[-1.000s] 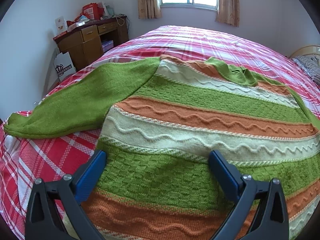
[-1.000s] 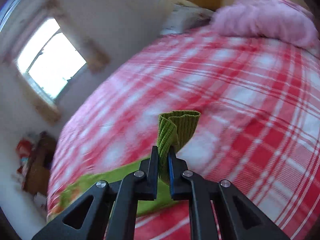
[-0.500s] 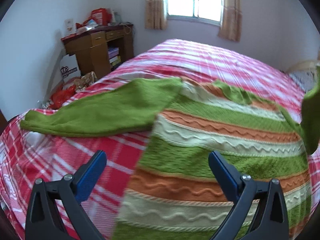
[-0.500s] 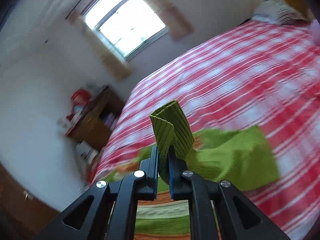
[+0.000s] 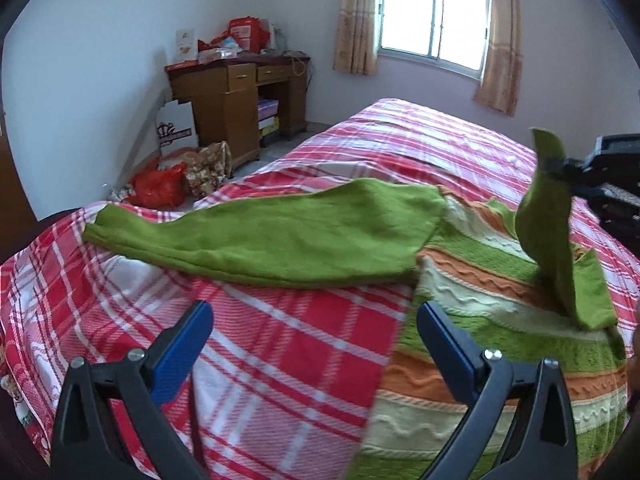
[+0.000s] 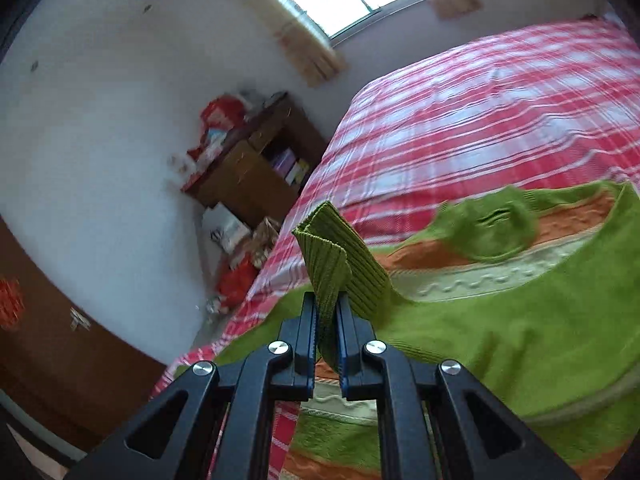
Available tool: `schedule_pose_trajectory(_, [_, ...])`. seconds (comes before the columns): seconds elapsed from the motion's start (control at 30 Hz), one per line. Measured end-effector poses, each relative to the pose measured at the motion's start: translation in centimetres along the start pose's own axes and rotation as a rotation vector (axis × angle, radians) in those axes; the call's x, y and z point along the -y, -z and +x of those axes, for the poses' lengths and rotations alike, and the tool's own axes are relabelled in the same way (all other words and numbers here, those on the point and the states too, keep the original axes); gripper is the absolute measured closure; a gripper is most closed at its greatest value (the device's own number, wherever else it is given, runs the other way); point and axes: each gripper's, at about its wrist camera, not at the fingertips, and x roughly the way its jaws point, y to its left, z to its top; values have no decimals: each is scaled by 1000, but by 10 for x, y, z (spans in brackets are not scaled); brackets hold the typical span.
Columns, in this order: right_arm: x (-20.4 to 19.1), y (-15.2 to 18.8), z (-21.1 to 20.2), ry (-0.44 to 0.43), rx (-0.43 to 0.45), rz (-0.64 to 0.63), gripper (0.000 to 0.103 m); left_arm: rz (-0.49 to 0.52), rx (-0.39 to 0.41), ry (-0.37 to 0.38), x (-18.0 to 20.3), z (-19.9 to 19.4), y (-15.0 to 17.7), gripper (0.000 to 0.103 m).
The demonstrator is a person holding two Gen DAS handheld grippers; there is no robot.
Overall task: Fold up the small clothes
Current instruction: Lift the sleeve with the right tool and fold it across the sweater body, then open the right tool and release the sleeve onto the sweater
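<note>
A knitted sweater point(image 5: 500, 344) with green, orange and cream stripes lies flat on the bed. Its left green sleeve point(image 5: 264, 236) stretches out over the bedspread. My left gripper point(image 5: 314, 340) is open and empty, hovering above the bedspread just left of the sweater's body. My right gripper point(image 6: 326, 336) is shut on the ribbed cuff point(image 6: 332, 256) of the right green sleeve and holds it up over the sweater's body point(image 6: 500, 332). That lifted sleeve point(image 5: 548, 224) and my right gripper point(image 5: 560, 166) also show at the right of the left wrist view.
The bed has a red and white plaid bedspread point(image 5: 280, 360). A wooden desk point(image 5: 236, 96) with clutter stands by the far wall, bags point(image 5: 176, 180) on the floor beside it. A window with curtains point(image 5: 432, 20) is behind the bed.
My right gripper has carried the sleeve cuff from the bedspread across over the sweater's body. My left gripper has moved left, off the sweater's body and over the bedspread.
</note>
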Motion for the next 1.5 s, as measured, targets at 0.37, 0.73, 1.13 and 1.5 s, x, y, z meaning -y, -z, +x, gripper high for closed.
schedule_pose_trajectory(0.37, [10, 50, 72, 22, -138, -97, 91, -38, -34, -20, -23, 17, 5, 0])
schedule_pose_trajectory(0.73, [8, 66, 52, -101, -247, -144, 66, -47, -53, -24, -23, 21, 6, 0])
schedule_pose_trajectory(1.13, [140, 4, -43, 467, 28, -134, 67, 67, -6, 10, 47, 30, -20, 0])
schedule_pose_trajectory(1.5, [233, 20, -90, 599, 18, -69, 89, 106, -108, -39, 103, 81, -14, 0])
